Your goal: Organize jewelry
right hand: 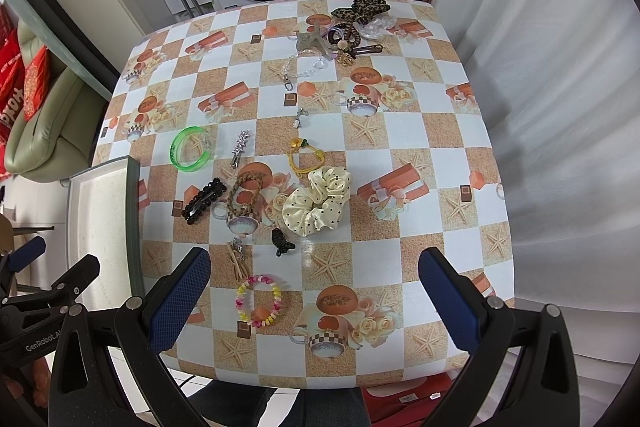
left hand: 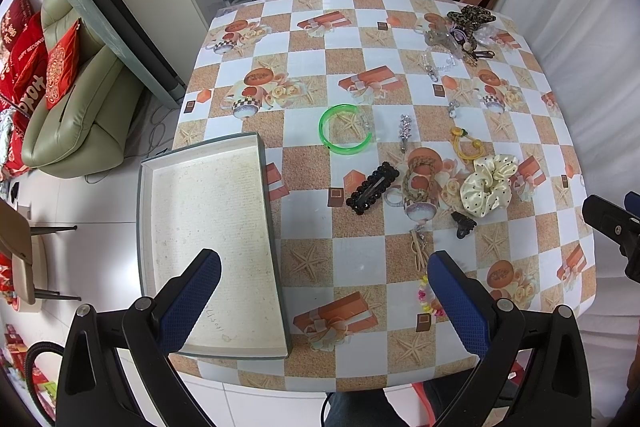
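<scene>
Surface [left hand: 400, 7] with checked cloth filling most of both views, scattered with jewelry and hair pieces. Shallow box [left hand: 208, 247] at lower left of the left view, pale inside, holding nothing as far as seen; same box [right hand: 100, 227] at the left edge of the right view. Task judged barely begun: nothing sorted, every piece yet to go in.

Left hand-held gripper [left hand: 324, 299] spread wide, holding nothing, one finger over the box and the other over the cloth near the lower right. Right hand-held gripper [right hand: 314, 297] also wide and holding nothing, low in its own view above the near edge of the surface.

Heap of hair ties and a leopard bow [right hand: 362, 9] in the upper middle of the right view, well apart from the box. Cream dotted scrunchie [right hand: 316, 203] at centre. Green bangle [right hand: 190, 149] left of centre, nearest the box among the larger pieces. Black beaded clip [right hand: 202, 201] and braided tie [right hand: 244, 197] just beside each other. Pastel bead bracelet [right hand: 259, 299] between the right fingers, closest to hand. Yellow tie [right hand: 304, 157], silver star clip [right hand: 239, 149], small black claw clip [right hand: 282, 241] and a tiny silver piece [right hand: 300, 117] scattered between.
</scene>
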Tool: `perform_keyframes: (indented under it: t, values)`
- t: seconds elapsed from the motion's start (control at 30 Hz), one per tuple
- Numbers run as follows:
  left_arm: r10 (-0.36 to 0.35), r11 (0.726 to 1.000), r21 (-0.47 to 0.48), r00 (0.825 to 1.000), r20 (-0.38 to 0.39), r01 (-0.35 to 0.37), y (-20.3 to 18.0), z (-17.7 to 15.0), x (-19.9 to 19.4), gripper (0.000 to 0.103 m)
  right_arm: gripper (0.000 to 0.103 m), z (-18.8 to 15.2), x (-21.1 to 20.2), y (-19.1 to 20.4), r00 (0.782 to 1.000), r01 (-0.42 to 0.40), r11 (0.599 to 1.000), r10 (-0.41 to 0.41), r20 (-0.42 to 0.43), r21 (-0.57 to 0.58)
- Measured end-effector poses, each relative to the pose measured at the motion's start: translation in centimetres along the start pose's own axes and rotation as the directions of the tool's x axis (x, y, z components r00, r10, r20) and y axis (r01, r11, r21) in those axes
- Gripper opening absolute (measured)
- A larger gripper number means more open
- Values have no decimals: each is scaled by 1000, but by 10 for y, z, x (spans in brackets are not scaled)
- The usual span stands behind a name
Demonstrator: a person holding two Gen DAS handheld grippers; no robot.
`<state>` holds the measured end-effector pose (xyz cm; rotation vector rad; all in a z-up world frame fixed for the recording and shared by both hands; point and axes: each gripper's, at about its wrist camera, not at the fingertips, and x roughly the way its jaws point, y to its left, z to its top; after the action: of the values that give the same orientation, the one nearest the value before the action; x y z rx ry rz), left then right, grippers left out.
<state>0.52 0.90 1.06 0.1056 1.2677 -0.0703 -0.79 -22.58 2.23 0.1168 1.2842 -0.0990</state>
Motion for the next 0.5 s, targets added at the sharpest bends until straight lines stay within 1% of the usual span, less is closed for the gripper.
perform_keyframes:
  t: [0.5]
  values:
    - [0, 1000, 2, 1000, -5, 0, 7, -4, -3, 103, 103, -1, 4, -1, 1000, 0, 1000, 0, -4, -1]
